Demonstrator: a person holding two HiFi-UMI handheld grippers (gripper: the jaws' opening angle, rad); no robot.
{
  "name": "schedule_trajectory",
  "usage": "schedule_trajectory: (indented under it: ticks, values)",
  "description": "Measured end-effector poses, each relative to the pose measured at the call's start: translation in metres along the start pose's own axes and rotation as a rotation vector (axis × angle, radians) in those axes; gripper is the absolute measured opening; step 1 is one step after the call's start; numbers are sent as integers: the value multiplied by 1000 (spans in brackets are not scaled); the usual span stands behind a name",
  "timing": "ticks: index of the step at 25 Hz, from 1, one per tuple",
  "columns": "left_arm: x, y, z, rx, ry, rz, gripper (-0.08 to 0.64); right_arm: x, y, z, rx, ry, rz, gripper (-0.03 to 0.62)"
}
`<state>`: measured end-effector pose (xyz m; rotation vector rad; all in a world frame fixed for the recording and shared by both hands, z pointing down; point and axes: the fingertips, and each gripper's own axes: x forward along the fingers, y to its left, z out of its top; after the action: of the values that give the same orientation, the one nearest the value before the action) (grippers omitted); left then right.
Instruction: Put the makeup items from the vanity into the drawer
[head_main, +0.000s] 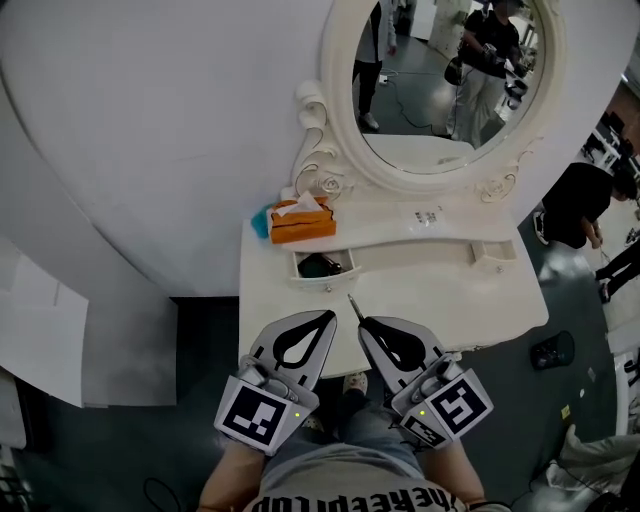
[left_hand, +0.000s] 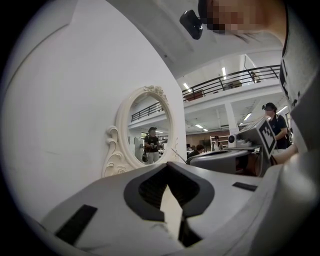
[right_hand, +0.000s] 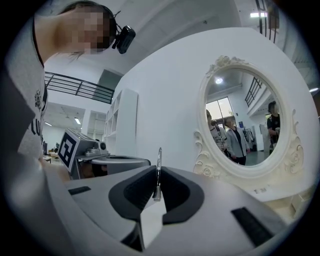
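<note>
A white vanity (head_main: 500, 300) carries a small open drawer (head_main: 322, 266) with dark items inside. My right gripper (head_main: 365, 325) hovers over the vanity's front edge, shut on a thin makeup pencil (head_main: 354, 307) that pokes up and away toward the drawer. In the right gripper view the pencil (right_hand: 158, 172) stands upright, pinched between the closed jaws. My left gripper (head_main: 326, 317) sits just left of it, jaws shut with nothing in them (left_hand: 168, 165). From the left gripper view the right gripper (left_hand: 220, 159) and the pencil tip (left_hand: 177, 152) show at the right.
An orange tissue box (head_main: 301, 220) stands behind the drawer, beside a teal object (head_main: 261, 221). An oval mirror (head_main: 440, 80) in a carved frame rises at the vanity's back. A second small drawer front (head_main: 495, 253) sits at the right. People stand at the right.
</note>
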<state>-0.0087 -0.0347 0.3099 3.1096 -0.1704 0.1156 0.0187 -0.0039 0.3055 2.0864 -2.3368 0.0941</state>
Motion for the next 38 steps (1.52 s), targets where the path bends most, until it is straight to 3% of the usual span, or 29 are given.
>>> schedule_trajectory:
  ticks: [19, 38]
  values:
    - [51, 61, -2, -50, 27, 193, 20, 65, -79, -5, -4, 60, 157, 44]
    - [72, 99, -16, -99, 74, 416, 20, 125, -126, -50, -53, 208, 376, 44]
